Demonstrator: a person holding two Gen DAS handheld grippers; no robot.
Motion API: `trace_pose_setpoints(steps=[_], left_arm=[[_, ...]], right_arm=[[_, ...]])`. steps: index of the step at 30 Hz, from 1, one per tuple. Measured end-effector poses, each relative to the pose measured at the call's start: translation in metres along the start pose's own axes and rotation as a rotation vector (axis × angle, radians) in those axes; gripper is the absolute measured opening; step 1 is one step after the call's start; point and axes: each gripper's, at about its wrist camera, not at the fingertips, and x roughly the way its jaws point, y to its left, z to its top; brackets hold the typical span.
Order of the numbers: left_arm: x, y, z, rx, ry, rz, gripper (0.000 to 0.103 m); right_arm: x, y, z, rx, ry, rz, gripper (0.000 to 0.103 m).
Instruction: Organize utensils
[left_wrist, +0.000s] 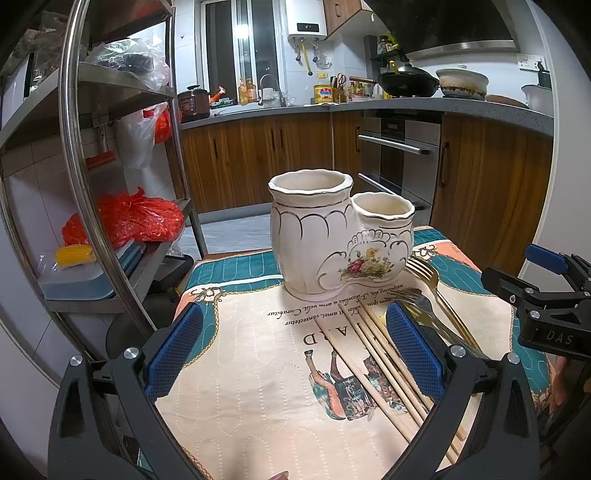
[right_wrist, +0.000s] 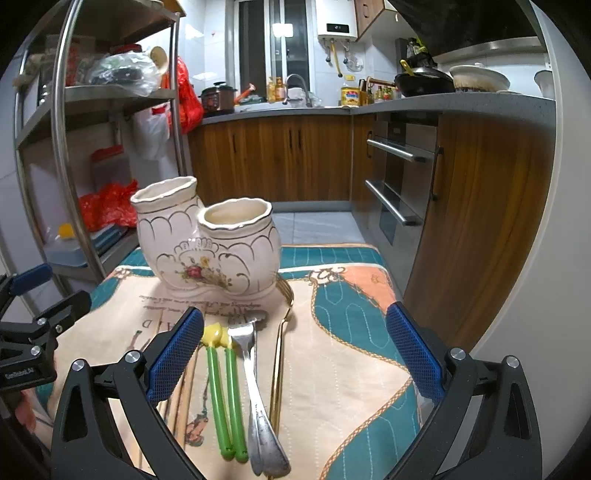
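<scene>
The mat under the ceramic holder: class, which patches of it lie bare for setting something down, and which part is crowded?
Bare: the mat left of the chopsticks and in front of the ceramic holder; also the strip right of the gold fork, towards the mat's edge. Crowded: the row of chopsticks, green spoons, silver forks and gold fork.

Holder (left_wrist: 334, 236): stands upright at the far middle of my bench (left_wrist: 258, 387), taller cup to the left, shorter cup to the right.
Chopsticks (left_wrist: 373, 354): lie flat before the holder, left of the forks.
Forks (right_wrist: 255, 365): lie before the holder, handles toward me.
Two small spoons (right_wrist: 221, 387): between chopsticks and forks.
Shelf rack (left_wrist: 110, 206): left of the bench.
</scene>
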Motion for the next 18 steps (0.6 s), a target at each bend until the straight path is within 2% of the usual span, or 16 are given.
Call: trace_pose_setpoints(steps=[18], left_arm=[[0.0022, 0.0003, -0.0014, -0.001, 0.007, 0.003, 0.098]], right_arm=[[0.0054, 0.0040, 0.0001, -0.008, 0.008, -0.010, 0.098]])
